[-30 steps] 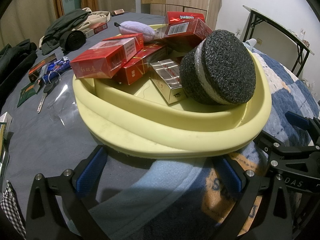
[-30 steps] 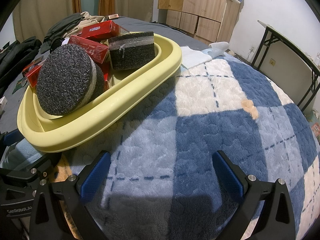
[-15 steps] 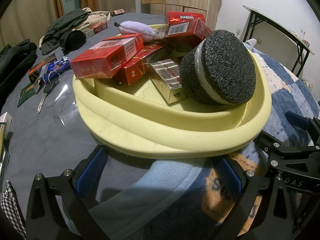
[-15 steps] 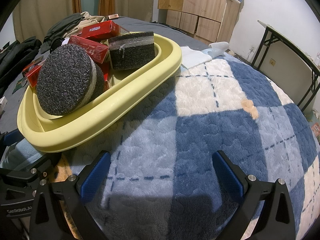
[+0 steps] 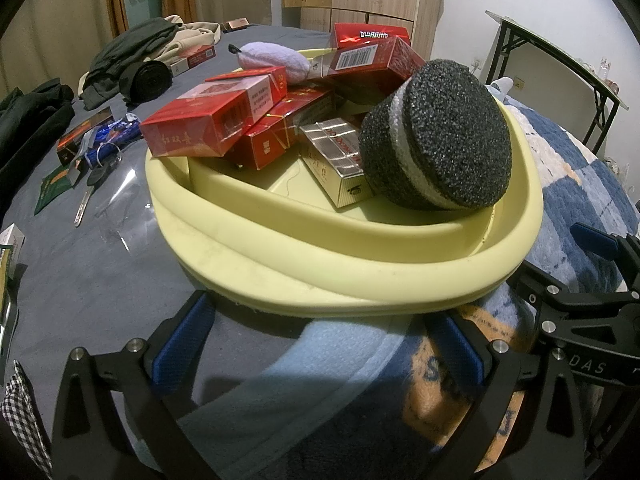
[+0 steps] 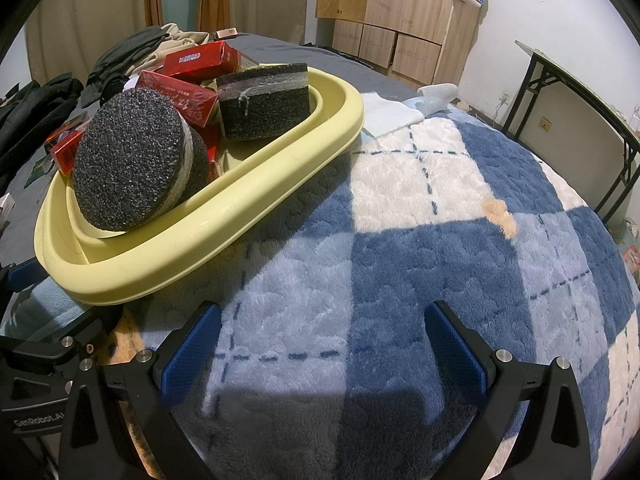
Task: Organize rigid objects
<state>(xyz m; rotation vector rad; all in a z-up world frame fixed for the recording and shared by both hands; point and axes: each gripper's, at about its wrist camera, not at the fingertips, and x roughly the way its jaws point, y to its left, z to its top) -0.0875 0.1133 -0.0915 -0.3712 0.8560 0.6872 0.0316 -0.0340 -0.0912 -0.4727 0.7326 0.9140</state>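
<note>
Both tongs wide, empty: left tongs [image 5: 320, 344], right tongs [image 6: 322, 344]. Frame centre: yellow oval basin [image 5: 360, 280] holds glossy red cartons [image 5: 208, 124], round coarse foam puck [image 5: 448, 136].

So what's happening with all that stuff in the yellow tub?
Someone is tidying up with two hand-held grippers. The yellow tub on the bed already holds red boxes, a silver box and a round black sponge. Right now the left gripper and the right gripper are both open and holding nothing.

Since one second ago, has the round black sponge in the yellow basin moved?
No. The round sponge leans at the same place against the basin rim, beside the silver box.
</note>
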